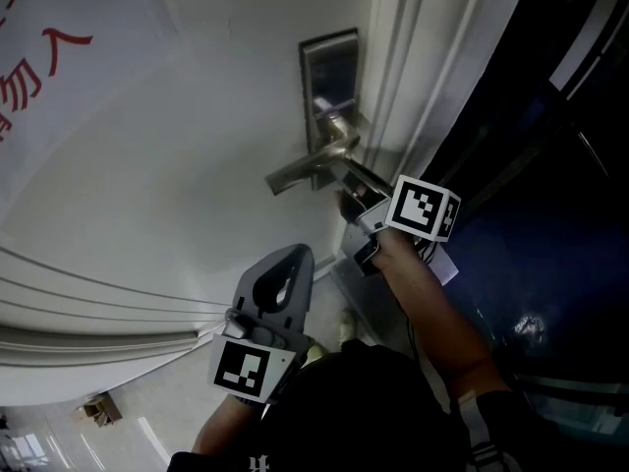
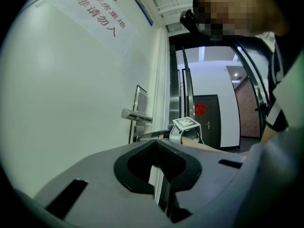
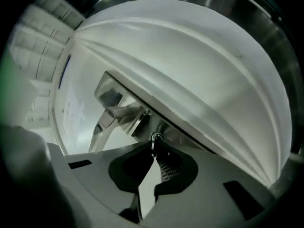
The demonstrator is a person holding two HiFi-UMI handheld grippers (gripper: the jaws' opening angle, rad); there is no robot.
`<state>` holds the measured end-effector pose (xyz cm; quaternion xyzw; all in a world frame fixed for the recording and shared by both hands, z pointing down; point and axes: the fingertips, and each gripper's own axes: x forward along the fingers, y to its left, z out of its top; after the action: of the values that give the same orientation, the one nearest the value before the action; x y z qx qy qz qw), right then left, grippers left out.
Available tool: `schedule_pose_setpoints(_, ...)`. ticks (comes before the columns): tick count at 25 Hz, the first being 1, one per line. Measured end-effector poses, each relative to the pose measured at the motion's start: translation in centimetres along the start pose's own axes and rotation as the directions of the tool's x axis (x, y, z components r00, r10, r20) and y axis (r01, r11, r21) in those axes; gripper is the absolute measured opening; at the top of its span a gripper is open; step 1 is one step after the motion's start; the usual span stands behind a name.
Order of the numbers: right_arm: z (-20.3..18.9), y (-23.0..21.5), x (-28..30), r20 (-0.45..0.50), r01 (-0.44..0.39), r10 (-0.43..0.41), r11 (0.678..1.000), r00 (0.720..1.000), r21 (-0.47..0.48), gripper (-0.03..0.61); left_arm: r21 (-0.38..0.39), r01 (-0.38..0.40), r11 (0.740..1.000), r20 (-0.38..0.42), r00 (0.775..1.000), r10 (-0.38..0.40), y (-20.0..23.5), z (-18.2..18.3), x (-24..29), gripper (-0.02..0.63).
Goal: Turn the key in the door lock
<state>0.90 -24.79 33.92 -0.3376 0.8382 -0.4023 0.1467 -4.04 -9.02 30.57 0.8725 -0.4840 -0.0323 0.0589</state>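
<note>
Two hand-held grippers show in the head view. The right gripper (image 1: 352, 205) reaches in at the centre, just under the silver lever door handle (image 1: 310, 170). The left gripper (image 1: 293, 259) hangs lower, well apart from the lock.

In the right gripper view the jaws are pinched narrow at their tips on one small thin metal key (image 3: 152, 146). The key stands edge-on between them. Its far end meets a round metal ring (image 3: 156, 137) in the door lock, just below the handle's base. In the left gripper view the jaws are closed tip to tip with nothing between them, and they look along the door toward the handle from a distance.

Counted: one key, one lever handle, one tall rectangular silver lock plate (image 1: 329, 91), one white door (image 1: 177, 146) and two black-and-white marker cubes, one on the right gripper (image 1: 425, 207) and one on the left (image 1: 244, 370). Red characters (image 1: 39, 57) sit at the upper left of the head view.

Room is tight round the key. The lever juts toward the lower left just above the right gripper, and the pale moulded door frame (image 1: 423, 67) runs close along the plate's right side. Left of the plate, the door face is flat and bare. The dark doorway fills the right of the frame.
</note>
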Motion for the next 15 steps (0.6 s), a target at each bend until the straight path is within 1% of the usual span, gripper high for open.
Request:
schedule_pose_setpoints(2,-0.14,-0.14,0.01,-0.005,-0.035,0.036,0.989,0.999,0.142,0.021,0.000,-0.001,1.000,-0.001,1.000,0.001,0.01,-0.04,0.05,0.008)
schedule_pose_setpoints(4,-0.33,-0.46,-0.06,-0.009,-0.051,0.055,0.964,0.998,0.262,0.023,0.001,-0.002,1.000,-0.002,1.000,0.002,0.01,-0.10,0.13,0.008)
schedule_pose_setpoints(7,-0.41,-0.58,0.01,-0.004,-0.096,0.106,0.918,0.994,0.385,0.023,0.001,-0.005,1.000,-0.004,1.000,0.005,0.03,-0.14,0.27,0.008)
schedule_pose_setpoints(10,-0.43,-0.55,0.11,0.004,-0.133,0.147,0.883,0.989,0.450,0.023,0.002,-0.007,1.000,-0.006,1.000,0.007,-0.02,-0.16,0.47,0.008)
schedule_pose_setpoints(15,-0.47,-0.57,0.13,0.009,-0.158,0.176,0.856,0.984,0.491,0.023,0.002,-0.011,1.000,-0.010,1.000,0.011,-0.04,-0.31,0.82,0.008)
